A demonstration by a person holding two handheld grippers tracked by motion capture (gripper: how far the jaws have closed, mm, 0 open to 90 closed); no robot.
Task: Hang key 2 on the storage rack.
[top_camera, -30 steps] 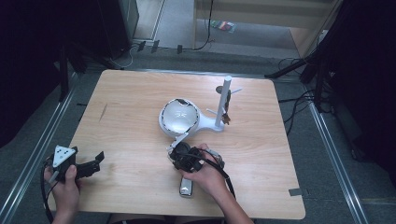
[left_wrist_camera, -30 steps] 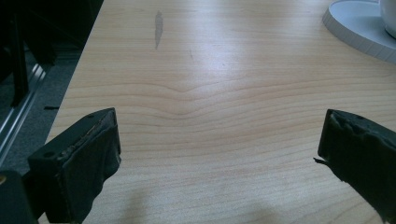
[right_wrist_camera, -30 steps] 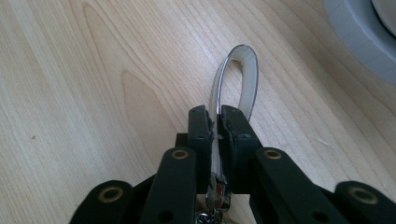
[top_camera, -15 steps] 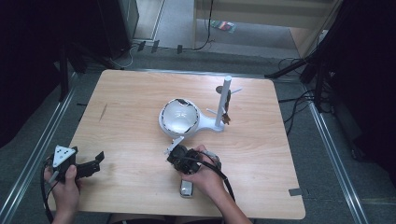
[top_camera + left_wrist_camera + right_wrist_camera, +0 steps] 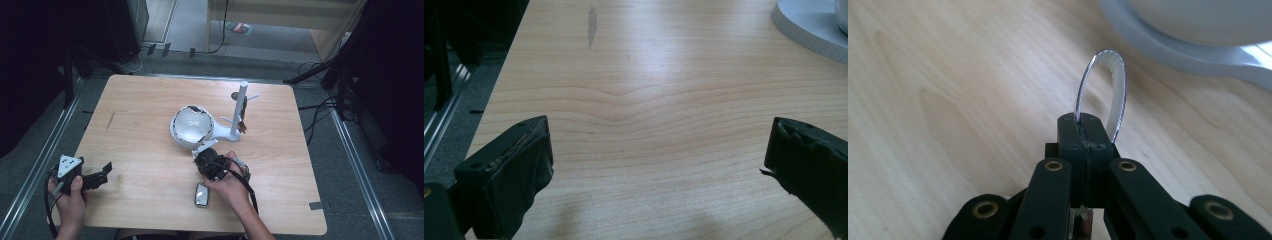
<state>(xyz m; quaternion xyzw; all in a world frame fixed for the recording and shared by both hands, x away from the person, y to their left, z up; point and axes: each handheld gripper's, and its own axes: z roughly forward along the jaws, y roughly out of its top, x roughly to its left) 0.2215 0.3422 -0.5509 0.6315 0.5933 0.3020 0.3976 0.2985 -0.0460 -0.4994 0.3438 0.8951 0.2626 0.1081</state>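
my right gripper (image 5: 1083,122) is pinched shut on a thin clear ring (image 5: 1100,90), just in front of the white dome stand (image 5: 192,126). Can't make out what the ring really is, its lower end is hidden between the jaws. Left gripper (image 5: 656,165) sits spread wide, well left of the stand, its right jaw cut off

A lab or test bay; a light wooden table (image 5: 150,145) on grey floor, metal rails (image 5: 35,170), trailing black cables (image 5: 320,120).
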